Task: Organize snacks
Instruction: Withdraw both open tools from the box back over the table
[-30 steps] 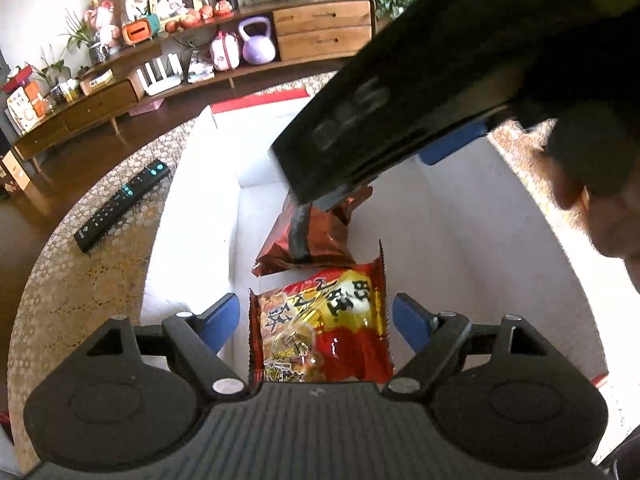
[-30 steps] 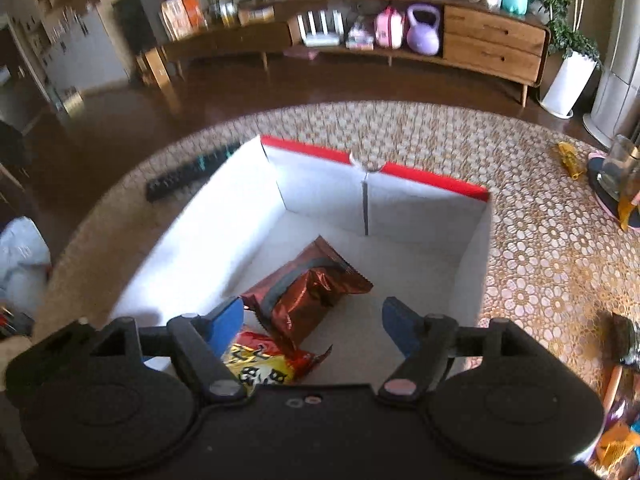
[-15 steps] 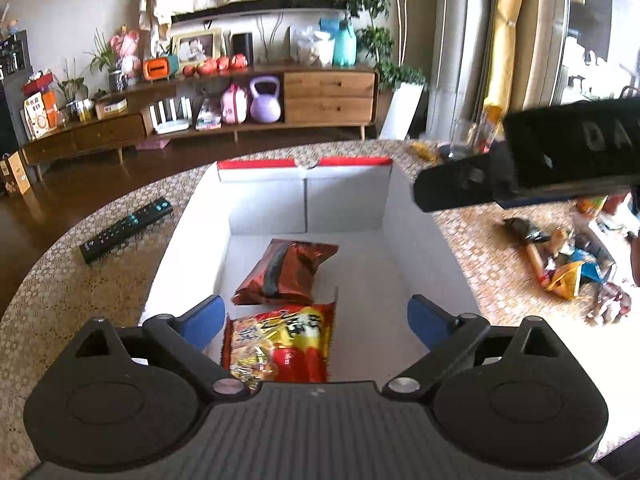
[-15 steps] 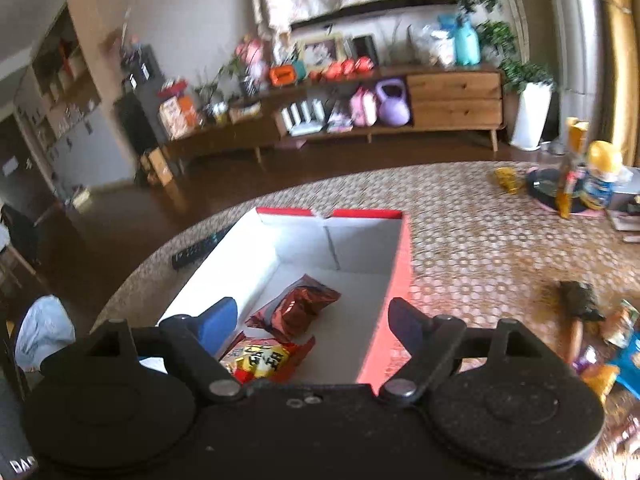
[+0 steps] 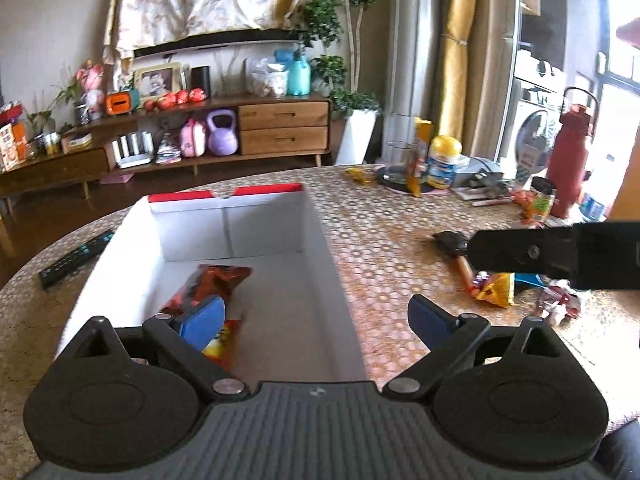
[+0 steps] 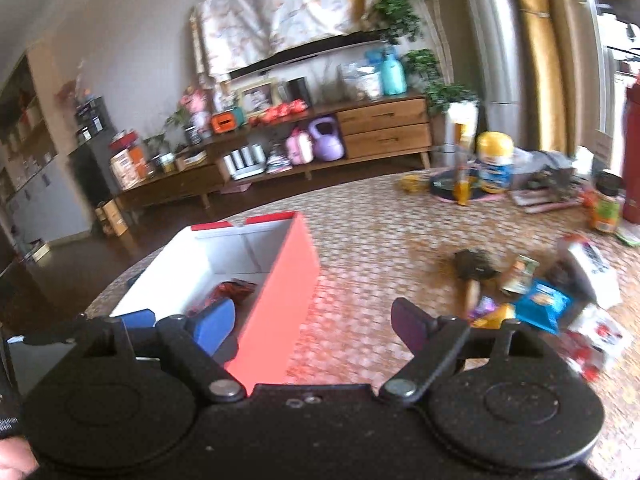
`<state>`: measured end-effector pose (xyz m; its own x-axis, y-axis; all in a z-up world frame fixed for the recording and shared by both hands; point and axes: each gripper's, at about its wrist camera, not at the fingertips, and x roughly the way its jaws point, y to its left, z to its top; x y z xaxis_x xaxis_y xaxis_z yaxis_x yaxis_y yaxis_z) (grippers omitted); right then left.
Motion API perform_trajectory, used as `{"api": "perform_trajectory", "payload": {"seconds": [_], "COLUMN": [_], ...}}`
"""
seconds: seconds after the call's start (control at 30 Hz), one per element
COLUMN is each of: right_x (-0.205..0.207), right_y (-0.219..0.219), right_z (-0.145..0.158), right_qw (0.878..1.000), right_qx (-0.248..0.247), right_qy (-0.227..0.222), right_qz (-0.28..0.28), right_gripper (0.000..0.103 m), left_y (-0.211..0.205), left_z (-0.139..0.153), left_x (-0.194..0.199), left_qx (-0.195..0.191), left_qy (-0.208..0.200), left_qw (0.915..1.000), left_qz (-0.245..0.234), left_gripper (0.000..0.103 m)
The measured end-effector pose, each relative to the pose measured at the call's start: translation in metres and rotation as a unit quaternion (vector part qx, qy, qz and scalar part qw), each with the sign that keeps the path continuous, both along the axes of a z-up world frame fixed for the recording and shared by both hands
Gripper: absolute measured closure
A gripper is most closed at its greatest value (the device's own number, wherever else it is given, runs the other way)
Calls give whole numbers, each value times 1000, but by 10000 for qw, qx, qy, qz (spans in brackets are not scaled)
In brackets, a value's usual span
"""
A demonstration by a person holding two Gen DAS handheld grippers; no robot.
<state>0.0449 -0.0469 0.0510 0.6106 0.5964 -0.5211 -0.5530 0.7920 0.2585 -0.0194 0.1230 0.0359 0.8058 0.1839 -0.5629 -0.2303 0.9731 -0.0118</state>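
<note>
The left gripper is level and faces 12 o'clock, its 2 blue-padded fingers spread wide with nothing between them. Its black body fills the bottom of the left wrist view, the 2 round pivots at 7 and 5 o'clock.

The right gripper also has its 2 fingers set wide apart and grips nothing; it is tipped slightly, the left side a little higher. In the left wrist view its black body reaches in from 3 o'clock, side-on. A bit of the person's hand shows at 8 o'clock in the right wrist view, blurred.
</note>
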Motion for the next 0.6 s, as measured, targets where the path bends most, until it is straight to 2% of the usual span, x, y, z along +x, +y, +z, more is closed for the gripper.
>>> {"api": "perform_trajectory", "payload": {"seconds": [0.3, 0.6], "right_x": [-4, -9], "right_y": [-66, -105], "right_z": [-21, -28], "right_qw": [9973, 9932], "right_qx": [58, 53], "right_qy": [86, 61], "right_qz": [-723, -1158], "right_gripper": [17, 17], "left_y": [-39, -65], "left_z": [-9, -9], "left_x": [12, 20], "left_qx": [62, 172], "left_qy": [-35, -60], "left_qw": [9991, 9972], "left_qz": [-421, -723], "left_gripper": [4, 4]}}
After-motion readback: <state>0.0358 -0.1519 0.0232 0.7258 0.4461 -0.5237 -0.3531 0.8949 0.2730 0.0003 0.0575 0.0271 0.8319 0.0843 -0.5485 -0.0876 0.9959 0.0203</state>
